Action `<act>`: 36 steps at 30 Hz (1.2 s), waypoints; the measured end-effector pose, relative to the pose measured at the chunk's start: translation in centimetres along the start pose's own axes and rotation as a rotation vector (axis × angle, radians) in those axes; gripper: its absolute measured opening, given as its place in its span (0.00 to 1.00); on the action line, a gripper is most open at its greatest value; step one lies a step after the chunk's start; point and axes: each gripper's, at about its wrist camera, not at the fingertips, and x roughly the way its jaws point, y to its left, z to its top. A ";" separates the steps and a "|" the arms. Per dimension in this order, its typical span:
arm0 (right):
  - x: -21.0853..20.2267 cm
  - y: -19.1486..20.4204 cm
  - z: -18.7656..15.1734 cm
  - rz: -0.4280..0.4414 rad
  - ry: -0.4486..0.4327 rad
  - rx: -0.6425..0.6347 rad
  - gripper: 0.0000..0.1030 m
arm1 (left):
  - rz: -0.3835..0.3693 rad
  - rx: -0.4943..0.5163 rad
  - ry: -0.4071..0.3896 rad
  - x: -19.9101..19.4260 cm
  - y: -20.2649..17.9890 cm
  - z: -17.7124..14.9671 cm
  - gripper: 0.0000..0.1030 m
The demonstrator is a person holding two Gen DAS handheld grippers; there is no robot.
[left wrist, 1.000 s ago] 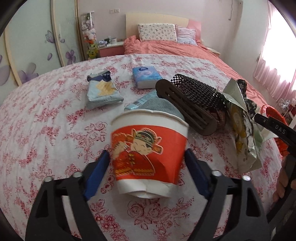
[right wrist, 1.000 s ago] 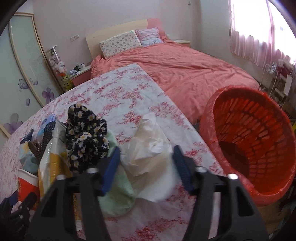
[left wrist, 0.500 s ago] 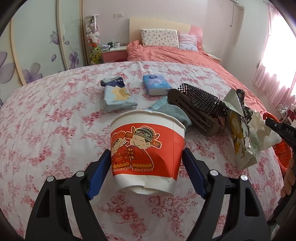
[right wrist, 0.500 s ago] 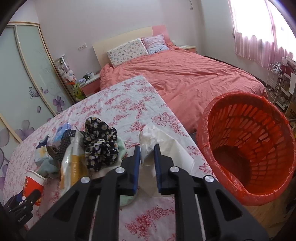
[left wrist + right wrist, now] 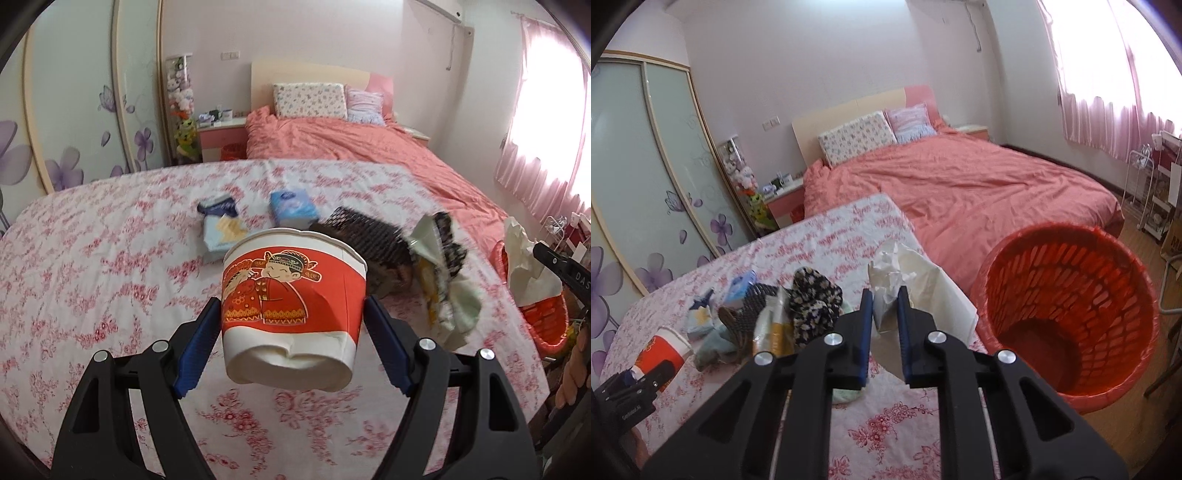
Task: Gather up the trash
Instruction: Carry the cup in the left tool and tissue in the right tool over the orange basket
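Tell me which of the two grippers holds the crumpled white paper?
The right gripper: its jaws pinch the white paper. The left gripper holds the red cup.

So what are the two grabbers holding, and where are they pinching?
The left gripper pinches the red paper cup by its sides, low down. The right gripper pinches the crumpled white paper by its lower folds.

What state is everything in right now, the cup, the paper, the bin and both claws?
Left gripper: shut on the paper cup.
Paper cup: upright, lifted off the cloth, base dented.
Right gripper: shut on the crumpled paper.
Crumpled paper: pinched, lifted.
Red basket: open; nothing visible inside.
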 end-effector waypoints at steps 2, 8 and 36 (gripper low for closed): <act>-1.1 -0.3 0.3 0.000 -0.026 -0.002 0.14 | -0.014 0.010 -0.015 -0.5 -0.8 0.4 0.75; -3.9 -2.6 1.1 -0.009 -0.092 0.024 0.14 | -0.079 0.050 -0.051 -1.5 -4.3 1.8 0.75; -4.1 -19.5 2.6 -0.140 -0.181 0.267 0.14 | -0.474 0.372 -0.006 4.2 -29.6 2.8 0.75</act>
